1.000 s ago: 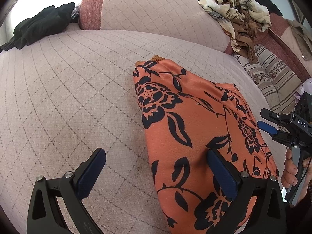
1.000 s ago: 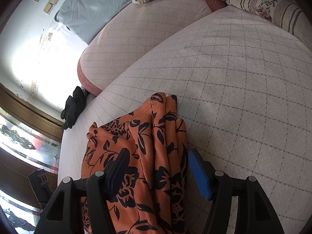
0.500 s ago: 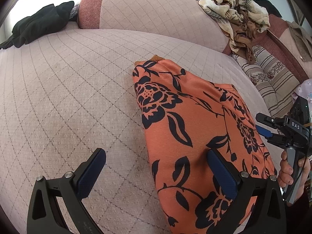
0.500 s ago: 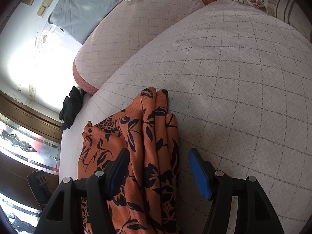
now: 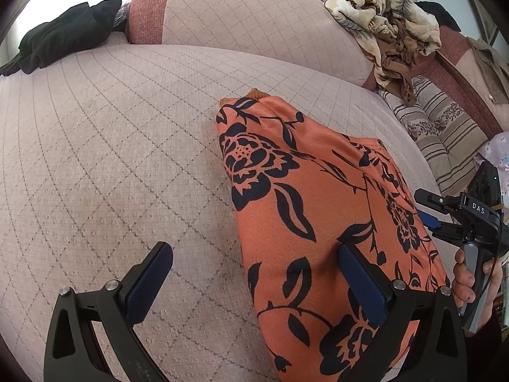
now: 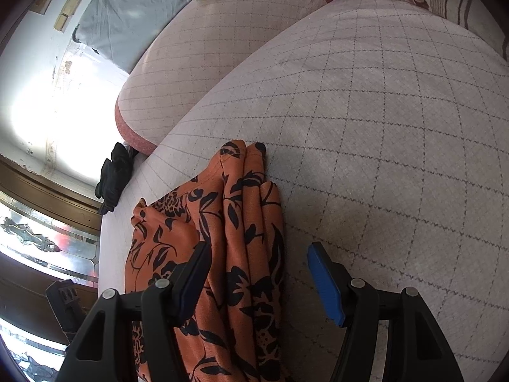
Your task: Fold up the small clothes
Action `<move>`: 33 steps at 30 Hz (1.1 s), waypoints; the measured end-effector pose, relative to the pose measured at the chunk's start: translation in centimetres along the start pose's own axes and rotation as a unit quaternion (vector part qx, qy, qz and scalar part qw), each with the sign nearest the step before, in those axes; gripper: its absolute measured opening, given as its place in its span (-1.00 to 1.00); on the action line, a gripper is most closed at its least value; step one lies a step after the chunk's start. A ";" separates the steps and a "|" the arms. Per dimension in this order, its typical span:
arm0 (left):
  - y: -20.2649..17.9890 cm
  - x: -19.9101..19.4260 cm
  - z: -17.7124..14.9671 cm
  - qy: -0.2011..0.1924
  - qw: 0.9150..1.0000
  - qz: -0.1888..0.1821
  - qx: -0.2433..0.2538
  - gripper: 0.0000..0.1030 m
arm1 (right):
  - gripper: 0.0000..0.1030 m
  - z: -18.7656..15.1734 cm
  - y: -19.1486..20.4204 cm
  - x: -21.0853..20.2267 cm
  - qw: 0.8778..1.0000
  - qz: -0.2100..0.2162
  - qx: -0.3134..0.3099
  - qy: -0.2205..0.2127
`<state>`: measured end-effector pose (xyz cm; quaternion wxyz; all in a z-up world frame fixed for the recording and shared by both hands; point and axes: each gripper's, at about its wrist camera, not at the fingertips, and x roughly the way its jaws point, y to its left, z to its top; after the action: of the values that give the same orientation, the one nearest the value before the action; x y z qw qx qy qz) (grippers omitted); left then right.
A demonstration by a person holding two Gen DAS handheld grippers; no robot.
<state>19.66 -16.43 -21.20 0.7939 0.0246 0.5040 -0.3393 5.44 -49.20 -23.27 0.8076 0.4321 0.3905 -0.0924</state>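
Left gripper (image 5: 254, 273) jaws wide apart, nothing clamped; left pad over bare cushion, right pad over the orange floral garment (image 5: 318, 222), contact with cloth not clear. Right gripper (image 6: 257, 273) also spread apart, gripping nothing; its left finger sits above the cloth, blue right pad (image 6: 324, 286) above bare cushion, garment's folded edge running between the two fingers. In the left wrist view the right gripper shows at the far right edge, held by a hand (image 5: 470, 280).

Garment folded into a long narrow bundle, orange with black flowers and leaves, lying flat on the pink quilted seat cushion (image 5: 111, 175), right of centre in the left view. Several stacked fold layers visible along its right side in the right wrist view, far end rounded.

Background: black cloth (image 5: 63, 44) bunched at cushion's far left corner, pink backrest (image 5: 254, 25) behind, crumpled beige patterned fabric (image 5: 388, 25) on backrest at right, striped pillow (image 5: 445, 133) beside it
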 end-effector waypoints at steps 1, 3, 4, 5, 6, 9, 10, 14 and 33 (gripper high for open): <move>0.1 0.1 0.0 0.004 1.000 -0.005 -0.004 1.00 | 0.29 0.0 0.0 0.0 1.000 0.002 0.000 0.000; 0.3 0.2 -0.1 0.014 1.000 -0.017 -0.013 1.00 | 0.29 -0.1 -0.2 0.2 1.000 0.003 0.005 -0.001; 0.4 0.2 -0.1 0.017 1.000 -0.017 -0.016 1.00 | 0.29 0.0 -0.3 0.5 1.000 0.003 0.010 0.004; 0.5 0.2 -0.1 0.021 0.999 -0.020 -0.020 1.00 | 0.29 0.0 -0.2 0.8 1.000 0.003 0.014 0.008; 0.6 0.1 -0.1 0.025 0.999 -0.030 -0.024 1.00 | 0.29 0.0 -0.3 1.0 1.000 0.006 0.017 0.012; 1.3 -0.3 -0.1 0.023 0.996 -0.069 -0.042 1.00 | 0.29 0.0 -0.5 0.9 1.000 0.015 0.024 0.013; 1.8 -0.4 -0.1 0.025 0.994 -0.087 -0.054 1.00 | 0.29 0.1 -0.8 0.7 0.999 0.020 0.033 0.012; 2.9 -0.7 0.0 0.022 0.993 -0.079 -0.082 1.00 | 0.29 0.1 -2.2 -0.1 0.993 0.075 0.089 0.020; -0.1 -0.2 0.1 0.011 0.995 -0.081 -0.056 1.00 | 0.34 -1.1 0.9 -2.4 0.998 0.058 0.026 -0.009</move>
<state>19.61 -16.40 -20.93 0.7585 -0.0570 0.5312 -0.3732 3.66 -48.28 -21.31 0.8037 0.4738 0.3549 -0.0596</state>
